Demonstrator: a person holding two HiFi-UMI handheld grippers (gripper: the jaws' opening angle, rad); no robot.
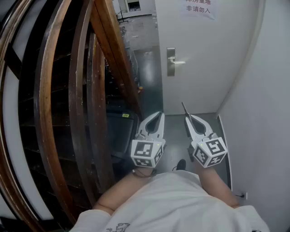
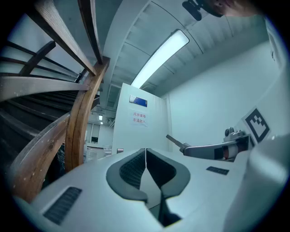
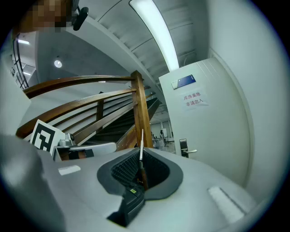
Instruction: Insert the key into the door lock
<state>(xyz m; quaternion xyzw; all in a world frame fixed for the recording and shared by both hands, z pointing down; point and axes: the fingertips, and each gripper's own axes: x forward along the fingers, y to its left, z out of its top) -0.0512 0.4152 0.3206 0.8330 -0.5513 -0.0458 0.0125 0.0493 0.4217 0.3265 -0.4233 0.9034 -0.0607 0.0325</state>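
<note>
A white door (image 1: 204, 50) stands ahead with a silver lock plate and lever handle (image 1: 171, 61); the same lock and handle (image 3: 184, 147) show small in the right gripper view. My right gripper (image 1: 187, 117) is shut on a thin metal key (image 3: 141, 145), whose blade (image 1: 184, 108) sticks out forward past the jaw tips. It is well short of the door. Beside it on the left, my left gripper (image 1: 158, 114) is shut with nothing in it, its jaws closed together (image 2: 145, 152). Both point level toward the door.
A curved wooden stair railing (image 1: 77, 99) and its post (image 1: 115, 45) fill the left side. A white wall (image 1: 263, 113) closes in on the right. A paper sign (image 1: 199, 8) hangs high on the door. Grey floor (image 1: 181, 120) runs between me and the door.
</note>
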